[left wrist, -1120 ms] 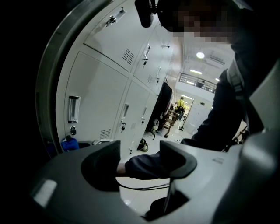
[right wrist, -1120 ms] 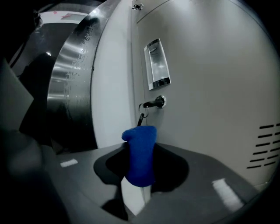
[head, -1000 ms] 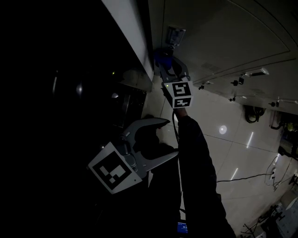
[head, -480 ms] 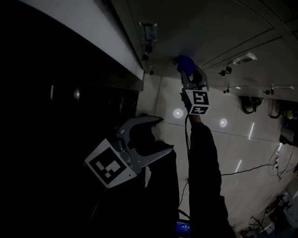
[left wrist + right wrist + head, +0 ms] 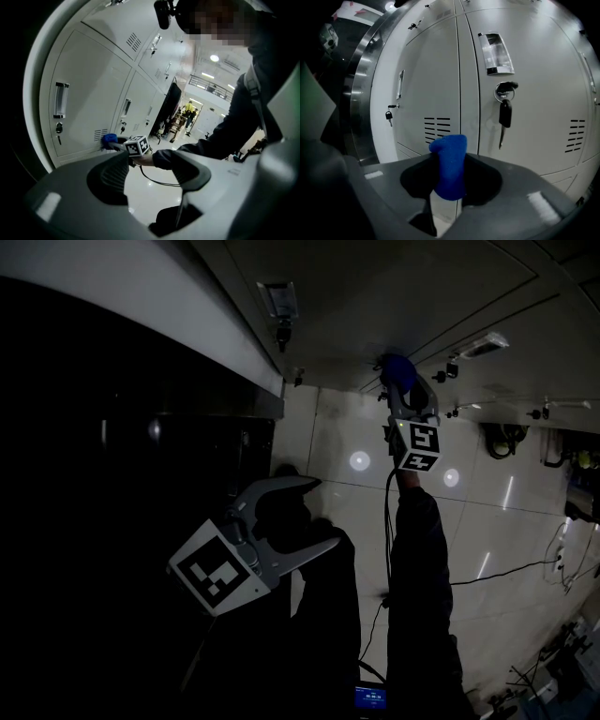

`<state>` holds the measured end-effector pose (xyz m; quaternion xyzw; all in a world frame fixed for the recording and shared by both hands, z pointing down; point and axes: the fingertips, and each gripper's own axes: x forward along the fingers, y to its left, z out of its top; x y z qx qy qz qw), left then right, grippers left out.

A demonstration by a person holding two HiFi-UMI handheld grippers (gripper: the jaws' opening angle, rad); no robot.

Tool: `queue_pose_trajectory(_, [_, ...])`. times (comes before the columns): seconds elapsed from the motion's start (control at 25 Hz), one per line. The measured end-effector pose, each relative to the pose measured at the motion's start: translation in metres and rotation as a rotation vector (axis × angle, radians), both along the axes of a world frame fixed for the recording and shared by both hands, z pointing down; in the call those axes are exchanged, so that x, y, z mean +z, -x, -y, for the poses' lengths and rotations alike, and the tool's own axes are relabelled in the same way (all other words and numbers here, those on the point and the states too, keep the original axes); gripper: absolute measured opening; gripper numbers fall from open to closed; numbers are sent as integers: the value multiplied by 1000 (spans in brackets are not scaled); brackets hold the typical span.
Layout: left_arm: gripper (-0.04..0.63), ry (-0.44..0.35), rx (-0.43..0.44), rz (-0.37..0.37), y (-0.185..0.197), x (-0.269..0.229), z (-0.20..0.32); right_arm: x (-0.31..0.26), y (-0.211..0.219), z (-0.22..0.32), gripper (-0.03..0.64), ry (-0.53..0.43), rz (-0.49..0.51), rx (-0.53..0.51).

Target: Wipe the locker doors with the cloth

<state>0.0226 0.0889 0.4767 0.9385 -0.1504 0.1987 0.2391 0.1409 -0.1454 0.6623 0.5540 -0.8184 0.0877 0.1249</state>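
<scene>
Cloth (image 5: pixel 449 166), blue and bunched into a thick wad, stands upright between the jaws of the right gripper (image 5: pixel 403 390), which are clamped on its sides so that its top pokes out past them. A dark sleeve (image 5: pixel 422 568) reaches out behind that gripper and its marker cube (image 5: pixel 418 446), with a thin cable (image 5: pixel 386 521) trailing down beside the arm. Nearer the person's body, the left gripper (image 5: pixel 317 517) hangs lower with its jaws wide apart and nothing between them. Just beyond the cloth are the pale grey locker doors (image 5: pixel 534 150). The wad points at the seam between two of them, low down and near a set of vent slots (image 5: pixel 437 129); whether it touches the metal cannot be told. On the door to the right of the seam, a key (image 5: pixel 505 115) hangs from the lock below a clear handle (image 5: pixel 496 52). A second key (image 5: pixel 388 116) hangs on the door to the left. Glossy tile floor (image 5: pixel 469 549) runs along the foot of the lockers, catching spots of ceiling light. Far down the row, in the left gripper view, a figure in yellow (image 5: pixel 189 108) stands in a bright hall.
</scene>
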Motion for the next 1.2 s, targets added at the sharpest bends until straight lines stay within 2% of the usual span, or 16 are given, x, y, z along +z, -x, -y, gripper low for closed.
queue_pose_trajectory(0.16, [264,11,-11,0,6,0,1,0,11,-6,121,-3,-9,-10])
queue_pose_trajectory(0.28, [264,21,-20,-3,10,1,2,5,37,-15,121,5,-13,-57])
queue_pose_trajectory(0.68, [264,24,-63,-13,37,0,12,15,176,-12,121,13,-4,-288])
queue_pose_trajectory(0.88, [264,32,-94,-23,51,3,14,15,229,2,121,7,-2,-368])
queue_pose_trajectory(1.04, [264,42,-109,-33,60,0,17,18,243,11,121,25,-13,-382])
queue_pose_trajectory(1.2, [264,53,-101,-30,62,-2,16,17,222,13,121,32,-16,-344])
